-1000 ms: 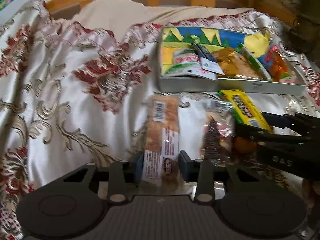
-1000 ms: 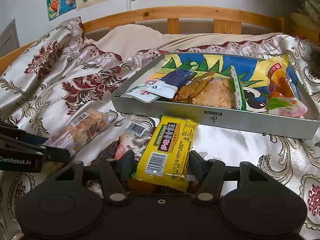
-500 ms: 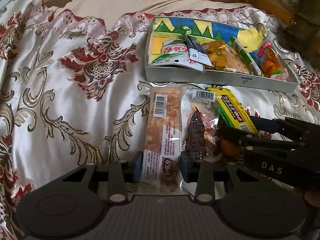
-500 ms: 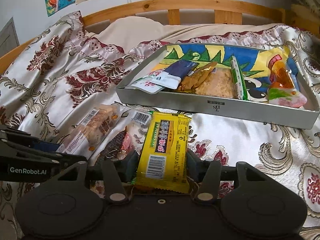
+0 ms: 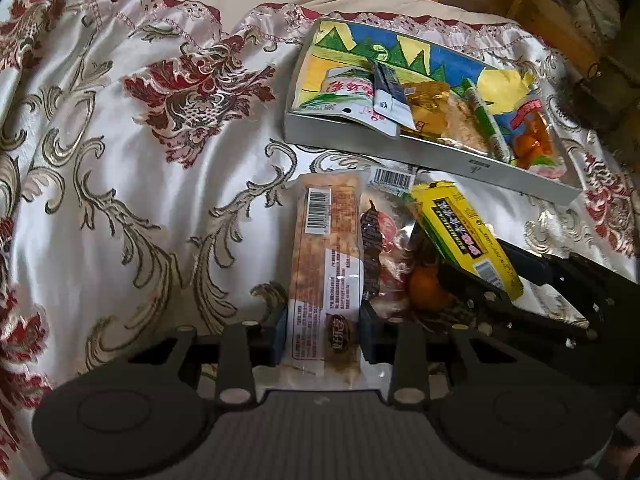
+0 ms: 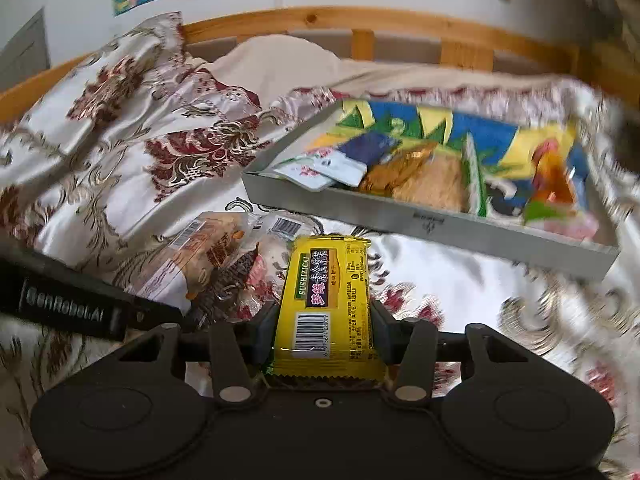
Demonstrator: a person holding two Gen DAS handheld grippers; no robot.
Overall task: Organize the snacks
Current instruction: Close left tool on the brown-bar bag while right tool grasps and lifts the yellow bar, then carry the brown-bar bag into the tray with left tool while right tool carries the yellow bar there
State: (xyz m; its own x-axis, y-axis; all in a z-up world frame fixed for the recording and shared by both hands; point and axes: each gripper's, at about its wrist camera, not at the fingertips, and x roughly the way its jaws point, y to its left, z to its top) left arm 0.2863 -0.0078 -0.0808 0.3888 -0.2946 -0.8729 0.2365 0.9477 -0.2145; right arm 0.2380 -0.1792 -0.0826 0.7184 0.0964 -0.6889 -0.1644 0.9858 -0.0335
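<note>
My left gripper (image 5: 323,334) is shut on a long clear-wrapped brown cracker packet (image 5: 326,264), holding its near end. My right gripper (image 6: 324,338) is shut on a yellow snack packet (image 6: 326,300), lifted off the bedspread; that packet also shows in the left wrist view (image 5: 460,228). A clear packet with dark and red pieces (image 5: 384,252) and an orange item (image 5: 426,292) lie between the two. A grey tray (image 5: 440,160) with a colourful lining holds several snack packets; it also shows in the right wrist view (image 6: 432,220), ahead and right.
Everything sits on a white satin bedspread with red and gold patterns (image 5: 140,160). A beige pillow (image 6: 288,64) and a wooden headboard (image 6: 360,24) stand behind the tray. Drawings hang on the wall.
The jaws of both grippers have closed on their packets. The right gripper has raised the yellow packet and swung right. The left view has tilted further down towards the bed.
</note>
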